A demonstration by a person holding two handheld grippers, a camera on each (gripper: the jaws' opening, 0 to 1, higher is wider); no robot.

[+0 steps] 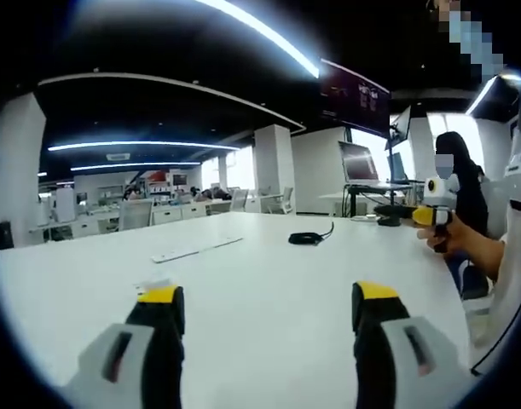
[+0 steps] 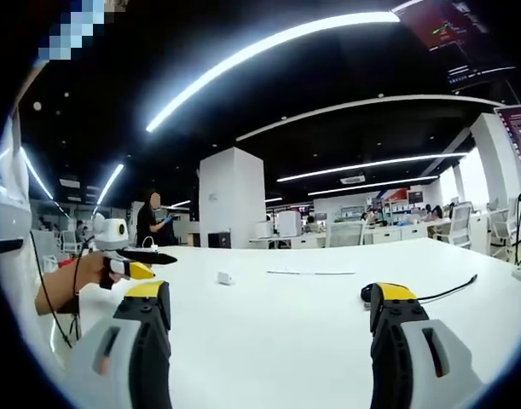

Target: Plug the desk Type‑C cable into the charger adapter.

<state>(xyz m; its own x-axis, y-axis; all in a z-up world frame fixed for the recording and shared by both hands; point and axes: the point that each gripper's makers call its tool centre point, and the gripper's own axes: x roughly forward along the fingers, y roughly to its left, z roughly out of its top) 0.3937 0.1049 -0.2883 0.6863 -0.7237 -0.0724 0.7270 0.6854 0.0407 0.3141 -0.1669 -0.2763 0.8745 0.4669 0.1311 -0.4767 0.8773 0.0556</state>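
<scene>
White tabletop (image 1: 269,281), glossy and wide, with both tongs held low over its near edge. Left gripper view, left to right: left gripper (image 1: 269,319) with its 2 yellow-tipped jaws spread wide, nothing between them; a small white block, likely the charger adapter (image 1: 154,285), sits just beyond the left jaw tip at 11 o'clock; a flat white strip (image 1: 196,249), possibly a power strip, lies farther out at 11; a coiled black cable (image 1: 308,238) with a tail running back sits at 1 o'clock, well apart from the adapter; the right gripper (image 1: 435,217) shows at 3 o'clock, in the person's hand (image 1: 465,243). Right gripper view, left to right: the left gripper comes in at 9 o'clock; the adapter lies at 11; a thin strip at 12; the black coil sits just behind the right jaw tip, tail trailing toward 2; this gripper's 2 jaws are also wide apart and hold nothing. Judgement: nothing is picked up yet, so the step in hand is the reach. Best split: left tongs pinch the adapter by its flat sides with the port facing the coil; right tongs take the cable close behind the plug, not mid-cord, so the tip stays stiff and lines up. Port side is too small to tell. Count: 2 grippers, 1 adapter, 1 black cable, 1 white strip.
</scene>
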